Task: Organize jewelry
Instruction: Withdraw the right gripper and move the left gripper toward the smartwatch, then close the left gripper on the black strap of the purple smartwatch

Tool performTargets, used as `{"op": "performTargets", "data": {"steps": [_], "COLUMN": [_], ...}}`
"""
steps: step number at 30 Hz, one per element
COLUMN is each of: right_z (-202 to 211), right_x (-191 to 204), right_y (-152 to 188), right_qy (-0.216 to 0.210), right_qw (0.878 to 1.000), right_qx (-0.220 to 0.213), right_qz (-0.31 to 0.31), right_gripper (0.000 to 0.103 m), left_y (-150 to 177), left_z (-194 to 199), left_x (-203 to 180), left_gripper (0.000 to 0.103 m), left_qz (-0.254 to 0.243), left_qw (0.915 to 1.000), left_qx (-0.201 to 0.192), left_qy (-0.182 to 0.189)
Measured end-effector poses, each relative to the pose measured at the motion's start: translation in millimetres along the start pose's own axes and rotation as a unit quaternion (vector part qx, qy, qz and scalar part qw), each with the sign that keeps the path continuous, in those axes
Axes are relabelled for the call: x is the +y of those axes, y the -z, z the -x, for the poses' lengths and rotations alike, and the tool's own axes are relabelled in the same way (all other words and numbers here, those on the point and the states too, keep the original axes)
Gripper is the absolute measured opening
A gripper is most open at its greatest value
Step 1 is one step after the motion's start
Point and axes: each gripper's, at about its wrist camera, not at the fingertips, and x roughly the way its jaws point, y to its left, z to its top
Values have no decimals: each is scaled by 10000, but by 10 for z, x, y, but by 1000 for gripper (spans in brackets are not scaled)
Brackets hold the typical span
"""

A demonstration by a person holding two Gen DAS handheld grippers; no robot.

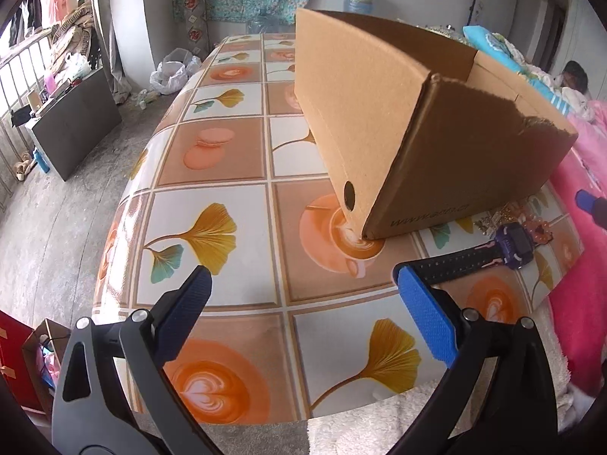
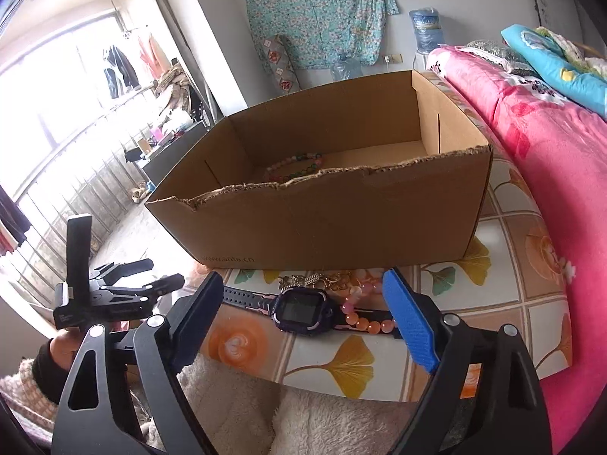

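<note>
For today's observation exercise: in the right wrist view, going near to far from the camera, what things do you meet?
Purple watch → gold jewelry → cardboard box → beaded bracelet inside it → water bottle at the far wall.

An open-topped cardboard box fills the middle of the patterned table, its torn front wall rising just behind a purple watch and beads. Bare tabletop lies left; pink bedding crowds the right.
</note>
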Motion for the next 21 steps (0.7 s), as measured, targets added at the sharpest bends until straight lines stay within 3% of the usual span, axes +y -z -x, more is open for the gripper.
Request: {"op": "performTargets", "data": {"steps": [4, 7, 11, 21], "right_z": [-128, -249, -365, -521], "right_x": [-44, -4, 57, 155], "right_y": [100, 116, 113, 172], "right_qy": [-129, -213, -192, 72], "right_qw": [9995, 9988, 9982, 9961], "right_qx": [268, 444, 531, 705], "right_qz": [-40, 57, 208, 520], "right_gripper": [62, 53, 48, 37], "left_y": [-6, -9, -21, -38], "left_z": [81, 51, -86, -212], "left_x": [-128, -241, -300, -447], "left_gripper": [93, 78, 64, 60], "left_qz": [-131, -218, -45, 21], "left_qw": [9987, 9969, 9928, 9866], "left_qx": [-171, -99, 207, 428], "left_qy": [467, 745, 1182, 1574]}}
